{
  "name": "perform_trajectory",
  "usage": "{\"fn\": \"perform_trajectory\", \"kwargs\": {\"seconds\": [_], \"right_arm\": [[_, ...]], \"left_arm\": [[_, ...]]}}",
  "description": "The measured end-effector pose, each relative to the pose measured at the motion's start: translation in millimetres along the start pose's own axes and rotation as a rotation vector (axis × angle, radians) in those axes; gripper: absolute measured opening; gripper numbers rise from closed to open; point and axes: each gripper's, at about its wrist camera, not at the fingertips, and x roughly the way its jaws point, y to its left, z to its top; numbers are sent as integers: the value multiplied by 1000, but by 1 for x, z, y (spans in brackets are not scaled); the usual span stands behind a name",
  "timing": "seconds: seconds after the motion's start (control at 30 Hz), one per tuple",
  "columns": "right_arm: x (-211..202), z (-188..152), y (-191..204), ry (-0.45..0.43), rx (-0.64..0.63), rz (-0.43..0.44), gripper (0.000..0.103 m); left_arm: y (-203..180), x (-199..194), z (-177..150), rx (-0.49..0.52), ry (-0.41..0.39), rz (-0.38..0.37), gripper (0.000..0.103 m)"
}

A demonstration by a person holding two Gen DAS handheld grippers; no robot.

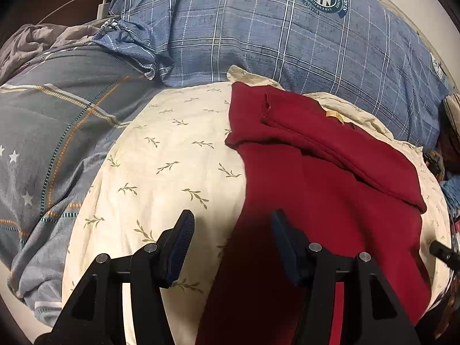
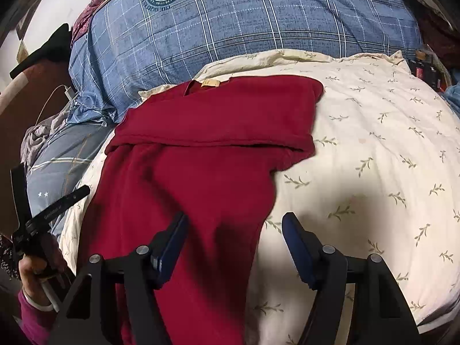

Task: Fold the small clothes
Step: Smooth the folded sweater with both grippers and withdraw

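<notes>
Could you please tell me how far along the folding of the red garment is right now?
Done: the red garment lies on the cream leaf-print sheet with its top part folded over, forming a band across it. In hand: nothing; the left gripper and right gripper hover open over its lower edges. Left: the long lower part remains unfolded.

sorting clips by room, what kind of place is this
Most likely a bedroom, on a bed: a cream leaf-print sheet, a blue plaid pillow behind it, and a grey striped quilt beside the red garment.
</notes>
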Motion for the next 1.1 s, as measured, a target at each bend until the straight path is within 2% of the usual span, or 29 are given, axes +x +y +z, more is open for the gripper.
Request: {"fn": "perform_trajectory", "kwargs": {"seconds": [0.2,0.33,0.4,0.47,0.57,0.67,0.7,0.77,0.8,0.9,0.93,1.0,1.03,1.07,1.1], "right_arm": [[27,12,-24,-6,75,-16,70],[42,21,-34,-34,115,20,71],[48,25,-28,-47,70,16,59],[55,28,-19,-62,-8,-23,12],[51,29,-12,-88,-73,-75,9],[37,29,-15,-153,-147,-216,3],[37,30,-24,-153,-122,-213,3],[46,32,-44,-95,-13,-129,3],[50,31,-46,-81,2,-110,3],[43,24,-33,-88,-27,-89,4],[37,23,-32,-87,-17,-74,9],[26,20,-30,-83,-8,-42,12],[17,16,-30,-77,-9,-14,20],[13,13,-28,-73,-13,-1,34],[7,9,-26,-67,-19,13,40]], "left_arm": [[9,20,2,-42,55,-13,58],[4,32,5,-30,59,2,64],[0,35,7,-8,50,11,66],[-3,39,6,8,49,24,67],[-4,40,7,10,47,23,67],[1,38,7,-8,51,0,67],[4,37,6,-11,53,-7,67],[6,36,5,-7,54,-9,67],[6,35,3,1,57,-4,67],[6,29,0,4,61,-5,67],[6,26,-2,0,62,-12,67],[7,20,-6,-1,63,-12,67],[8,17,-7,1,62,-6,67],[8,14,-9,3,59,-2,67],[8,10,-11,6,54,2,67]]}}
